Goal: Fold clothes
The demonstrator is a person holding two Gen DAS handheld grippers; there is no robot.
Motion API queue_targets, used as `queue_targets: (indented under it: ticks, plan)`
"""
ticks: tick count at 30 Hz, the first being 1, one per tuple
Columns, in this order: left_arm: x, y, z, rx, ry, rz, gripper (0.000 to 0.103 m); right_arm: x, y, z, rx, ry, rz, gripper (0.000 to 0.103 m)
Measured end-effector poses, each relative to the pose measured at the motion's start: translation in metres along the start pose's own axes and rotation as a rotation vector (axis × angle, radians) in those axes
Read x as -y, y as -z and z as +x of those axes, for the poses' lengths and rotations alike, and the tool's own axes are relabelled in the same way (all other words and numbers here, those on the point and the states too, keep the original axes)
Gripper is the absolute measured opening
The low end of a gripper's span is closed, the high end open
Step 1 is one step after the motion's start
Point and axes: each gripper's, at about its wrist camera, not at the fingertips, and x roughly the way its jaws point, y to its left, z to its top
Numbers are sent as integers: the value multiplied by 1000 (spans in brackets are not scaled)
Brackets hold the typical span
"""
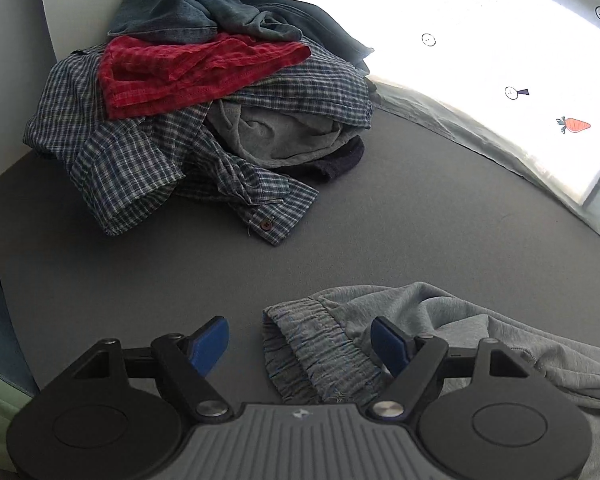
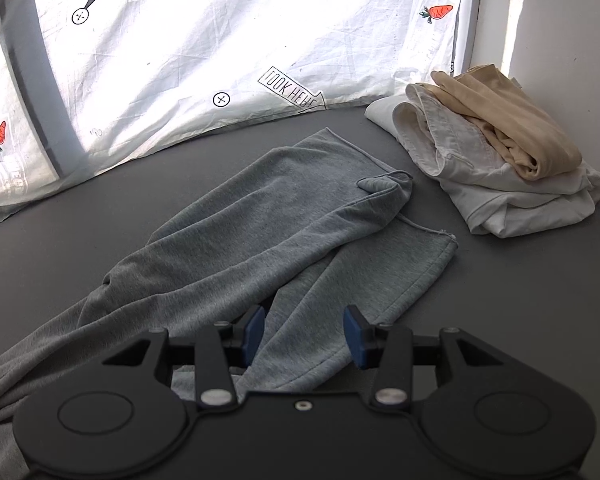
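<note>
Grey sweatpants [image 2: 284, 216] lie between both grippers' spread fingers [image 1: 210, 346]; sheet [image 2: 220, 40] reads "LOOK HERE".

grey surface [image 2: 520, 288] | backlit carrot-print sheet [image 2: 204, 40] | white wall [image 2: 560, 40]

White sheet [image 2: 220, 60] reads "LOOK HERE"
</note>
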Motion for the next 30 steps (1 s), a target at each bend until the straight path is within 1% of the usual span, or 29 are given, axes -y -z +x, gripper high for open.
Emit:
queue_targets:
  ticks: [2,4,10,12,14,16,17,20,21,24,25,26,29,30]
  plan:
    - [-5,-2,16,-27,-29,8,79,-15,-4,6,0,-10,-16,45]
    - [-14,-2,29,-50,-41,4,79,-30,-9,15,-9,-17,-29,45]
    - [-18,-19,65,-81,-25,5,79,-83,-31,45,-3,-61,-82,43]
    - [-12,-20,74,-93,-18,14,79,-95,-43,59,-3,-105,-54,42]
    - [-11,-25,86,-100,-18,30,79,-107,-55,72,-3,-148,-26,37]
    - [-11,-29,96,-110,0,37,79,-112,-64,90,-28,-175,34,33]
    - [-11,-31,101,-115,8,40,79,-117,-66,97,-34,-169,28,32]
    - [-9,-34,112,-141,73,51,79,-131,-70,117,-55,-151,11,30]
    - [-8,-33,116,-150,82,59,79,-135,-72,123,-61,-145,6,30]
    - [-6,-30,124,-166,74,72,79,-146,-71,131,-64,-69,-59,30]
    - [-6,-28,126,-171,77,67,79,-150,-70,133,-61,-40,-91,30]
    - [-6,-27,127,-177,87,53,79,-151,-70,136,-67,-34,-101,30]
    - [-9,-25,128,-187,129,4,78,-150,-68,144,-113,-37,-73,30]
    - [-10,-25,129,-188,145,-12,77,-151,-66,145,-118,-25,-81,30]
